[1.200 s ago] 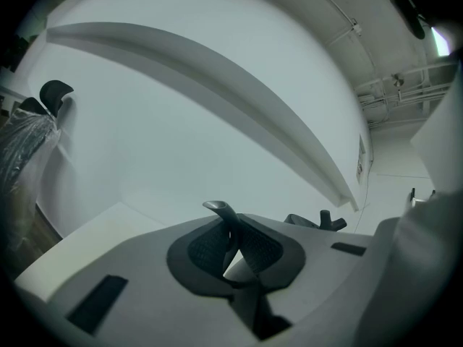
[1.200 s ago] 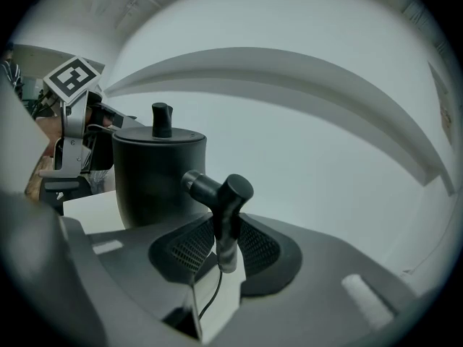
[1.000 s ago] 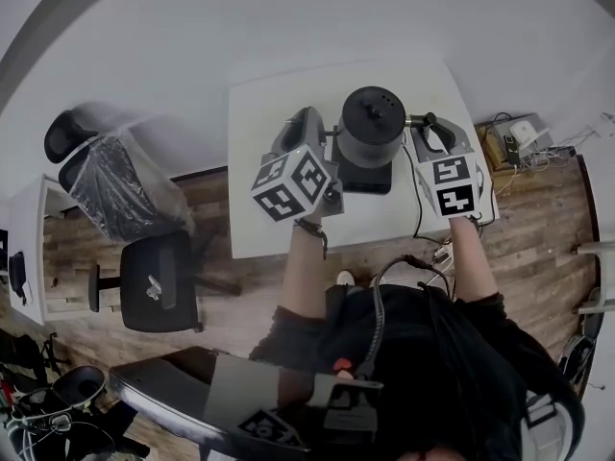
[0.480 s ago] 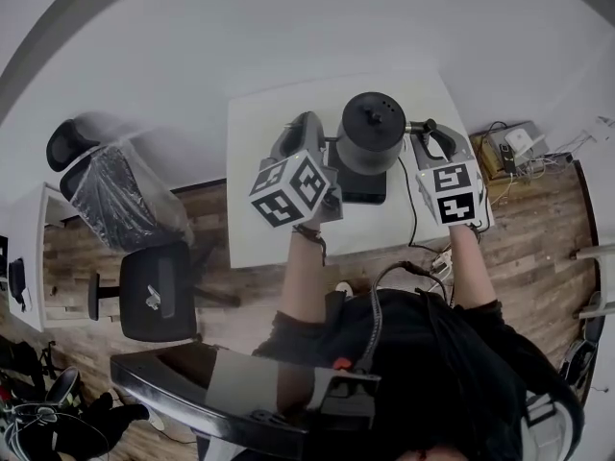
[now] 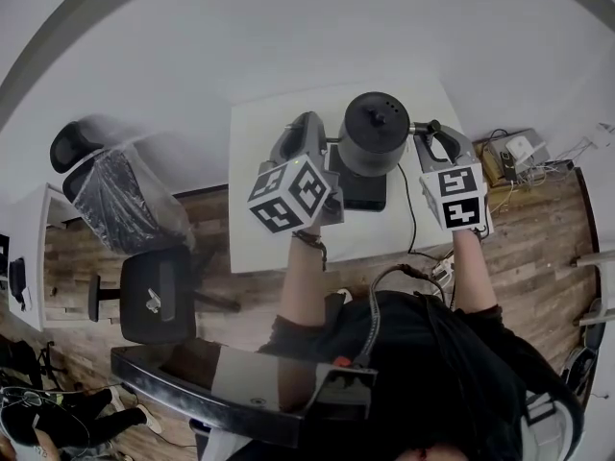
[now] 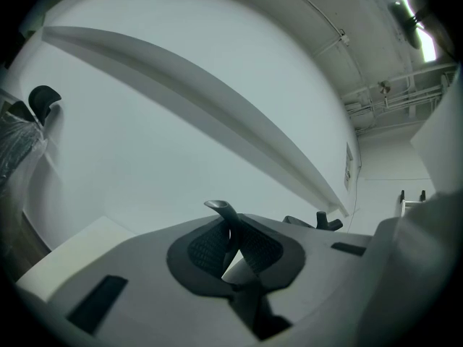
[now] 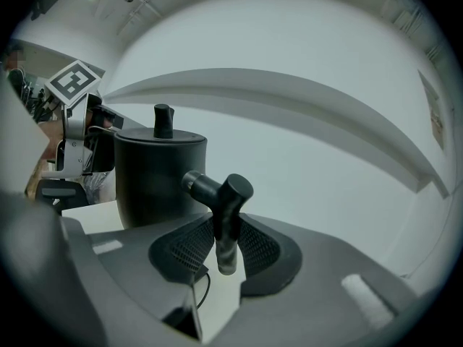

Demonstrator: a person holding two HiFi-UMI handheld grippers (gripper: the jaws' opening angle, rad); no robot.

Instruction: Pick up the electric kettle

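One white table (image 5: 259, 209) is standing against the pale wall, and a black chair (image 5: 159, 291) is standing near it on the wood floor. The kettle (image 5: 375, 137), black and round with a knob on its lid, is sitting over its black base (image 5: 363, 192) on the wall side of the table. I cannot tell whether it is touching the base. You are holding one gripper at each side of the kettle. The right gripper (image 7: 224, 244) is pinching the handle (image 7: 224, 201), a dark bar that is sticking out from the kettle's side, and its pads are pressing it from both sides. The left gripper (image 6: 228, 241) is almost closed, nipping a thin piece (image 6: 221, 210), grey and curved, between its pads. In the head view its tip is reaching the kettle's near side. A cord (image 5: 415, 209) is lying on the table by the base.
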